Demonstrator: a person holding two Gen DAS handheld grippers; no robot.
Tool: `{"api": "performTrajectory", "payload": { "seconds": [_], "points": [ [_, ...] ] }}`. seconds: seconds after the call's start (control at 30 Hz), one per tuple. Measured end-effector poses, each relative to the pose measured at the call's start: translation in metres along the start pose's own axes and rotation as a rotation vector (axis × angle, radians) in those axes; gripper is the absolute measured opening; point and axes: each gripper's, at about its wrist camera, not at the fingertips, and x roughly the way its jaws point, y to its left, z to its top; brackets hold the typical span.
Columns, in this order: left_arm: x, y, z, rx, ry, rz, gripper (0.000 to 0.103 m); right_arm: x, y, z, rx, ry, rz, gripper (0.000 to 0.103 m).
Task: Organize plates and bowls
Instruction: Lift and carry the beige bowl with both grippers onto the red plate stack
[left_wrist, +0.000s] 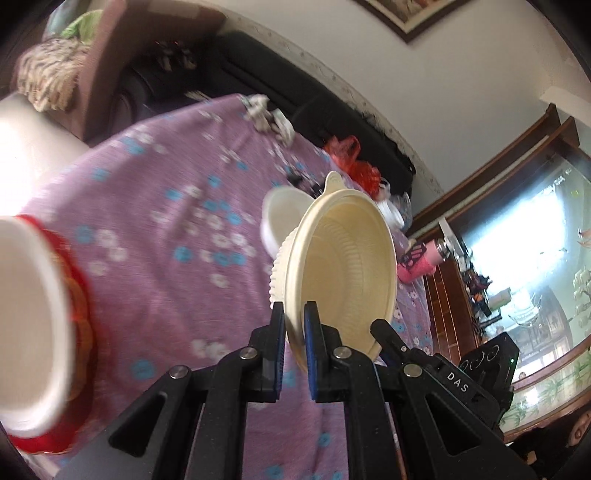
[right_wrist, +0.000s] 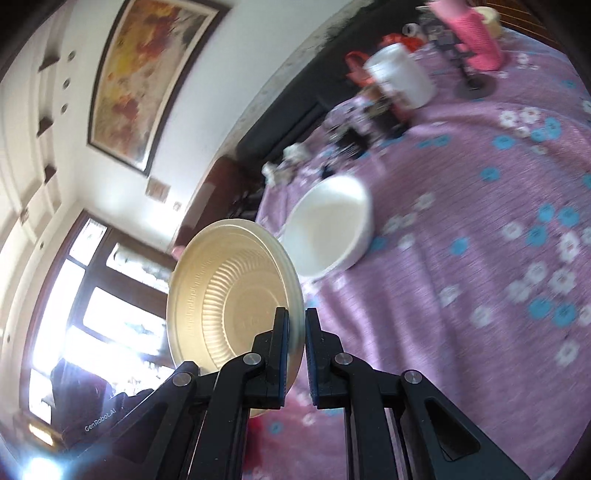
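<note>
While both tools are lifted off the table, a cream ribbed plastic bowl (left_wrist: 343, 266) is pinched between them, tilted steeply so its hollow faces sideways. From the left wrist view, the left gripper (left_wrist: 294, 314) is clamped on the rim at the bowl's six o'clock edge, one pad (left_wrist: 311, 325) inside the wall and the other outside, the jaws nearly together with only the thin wall between. At about four o'clock on that rim the right gripper (left_wrist: 384, 330) bites the edge as well.

From the right wrist view, the same cream bowl (right_wrist: 229, 291) stands on edge, and the right gripper (right_wrist: 296, 317) is clenched on its rim at roughly four o'clock, the jaws narrow, one finger inside the wall and one outside.

Beyond the bowl, at its eleven o'clock in the left view, a plain white round bowl (left_wrist: 280, 218) sits on the purple tablecloth with blue and white flowers (left_wrist: 166, 221). In the right view that white bowl (right_wrist: 332, 225) lies at about one o'clock of the cream one.

At nine o'clock in the left view a white dish with a red rim (left_wrist: 33, 325) looms close, blurred. Farther off, a pink cylindrical bottle (right_wrist: 476, 37) and a white tub (right_wrist: 402, 74) stand on the cloth near a red plastic bag (left_wrist: 351, 158).
</note>
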Motion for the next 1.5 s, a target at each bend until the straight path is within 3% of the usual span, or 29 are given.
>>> {"api": "performTrajectory", "payload": {
  "seconds": [0.37,0.63,0.93,1.2,1.5],
  "points": [
    [-0.111,0.081,-0.008,-0.070,-0.149,0.061,0.009,0.046,0.094,-0.071,-0.153,0.132,0.074,0.011],
    [-0.160,0.128,-0.024,-0.106,-0.206,0.127,0.010,0.080,0.134,-0.126,-0.238,0.228,0.087,0.011],
    [-0.165,0.166,-0.038,-0.131,-0.162,0.182,0.010,0.101,0.148,-0.162,-0.312,0.269,0.040,0.012],
    [-0.151,0.174,-0.038,-0.107,-0.093,0.228,0.012,0.114,0.151,-0.171,-0.374,0.261,-0.022,0.012],
    [-0.146,0.178,-0.037,-0.086,-0.076,0.243,0.013,0.119,0.151,-0.174,-0.397,0.266,-0.039,0.012]
  ]
}}
